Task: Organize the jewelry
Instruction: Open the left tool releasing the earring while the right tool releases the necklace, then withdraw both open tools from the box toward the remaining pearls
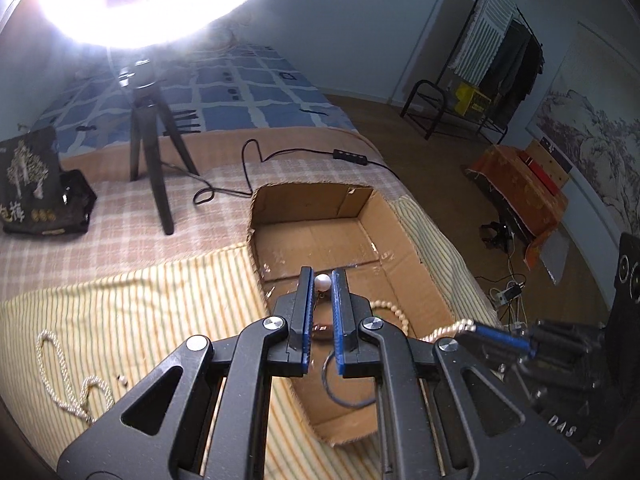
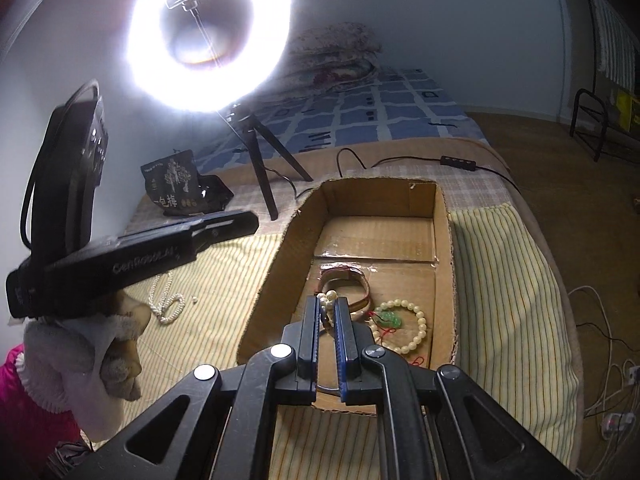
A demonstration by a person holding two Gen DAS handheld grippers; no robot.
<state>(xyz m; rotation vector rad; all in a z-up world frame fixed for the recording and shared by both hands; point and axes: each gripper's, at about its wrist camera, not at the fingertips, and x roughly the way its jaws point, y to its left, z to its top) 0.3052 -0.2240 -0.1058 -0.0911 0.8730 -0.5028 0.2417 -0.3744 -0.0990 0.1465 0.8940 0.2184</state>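
Fingers of our left gripper [image 1: 322,286] clamp a pearl earring [image 1: 322,282] above the cardboard box [image 1: 424,276], ready to drop it in. Our right gripper [image 2: 328,312] pinches a bead strand [image 2: 326,300] over the same box, where a beaded bracelet [image 2: 416,320] already lies; a pearl necklace [image 1: 72,384] waits on the bed.

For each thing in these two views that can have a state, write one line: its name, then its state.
Left gripper: shut on a white pearl.
Right gripper: shut on a pearl strand.
Cardboard box: open-topped, jewelry inside.
Beaded bracelet: lying in the box.
Ring light: switched on.
Pearl necklace: loose on the striped cloth.
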